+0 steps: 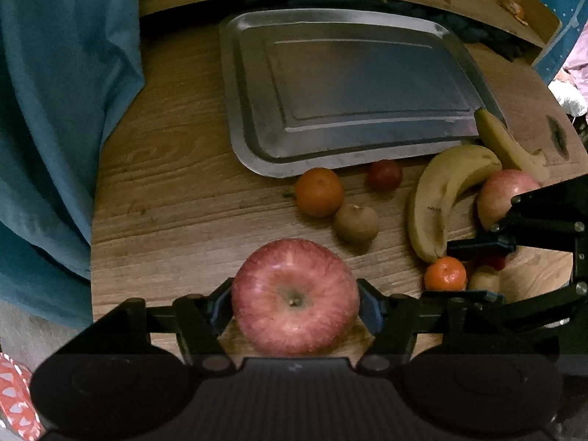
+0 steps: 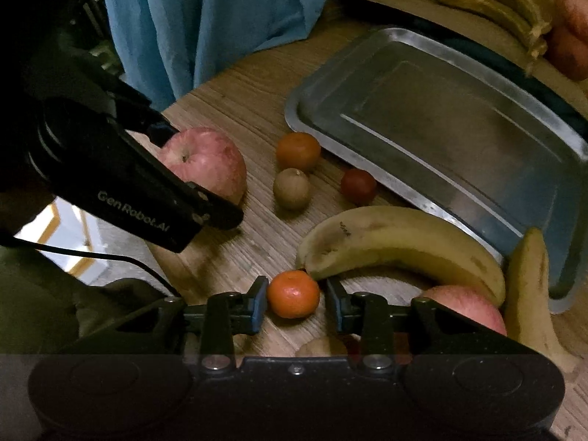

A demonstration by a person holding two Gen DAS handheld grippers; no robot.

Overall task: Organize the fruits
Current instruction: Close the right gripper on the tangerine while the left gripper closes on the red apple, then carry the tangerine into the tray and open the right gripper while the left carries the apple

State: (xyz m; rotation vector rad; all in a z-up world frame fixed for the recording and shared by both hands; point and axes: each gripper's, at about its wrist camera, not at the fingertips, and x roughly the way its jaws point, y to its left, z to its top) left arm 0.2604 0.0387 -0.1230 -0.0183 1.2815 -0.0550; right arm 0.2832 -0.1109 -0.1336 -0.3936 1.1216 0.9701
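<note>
A large red apple (image 1: pixel 296 296) sits between the pads of my left gripper (image 1: pixel 296 308), which is shut on it just above the wooden table. The right wrist view shows the same apple (image 2: pixel 211 163) in that gripper (image 2: pixel 200 174). My right gripper (image 2: pixel 293 305) is open around a small tangerine (image 2: pixel 293 294), with a narrow gap at the right pad. An empty metal tray (image 1: pixel 235 73) lies beyond. Loose beside it are a second tangerine (image 1: pixel 319 193), a kiwi (image 1: pixel 355 222), a small red fruit (image 1: pixel 385 174), two bananas (image 1: pixel 441 202) and another apple (image 1: pixel 503 194).
Blue cloth (image 1: pixel 55 110) hangs along the table's left side. A raised wooden board (image 2: pixel 404 3) behind the tray carries more bananas (image 2: pixel 488 3) and other fruit. Another kiwi (image 1: pixel 485 279) lies under the right gripper. The table edge runs near the left gripper.
</note>
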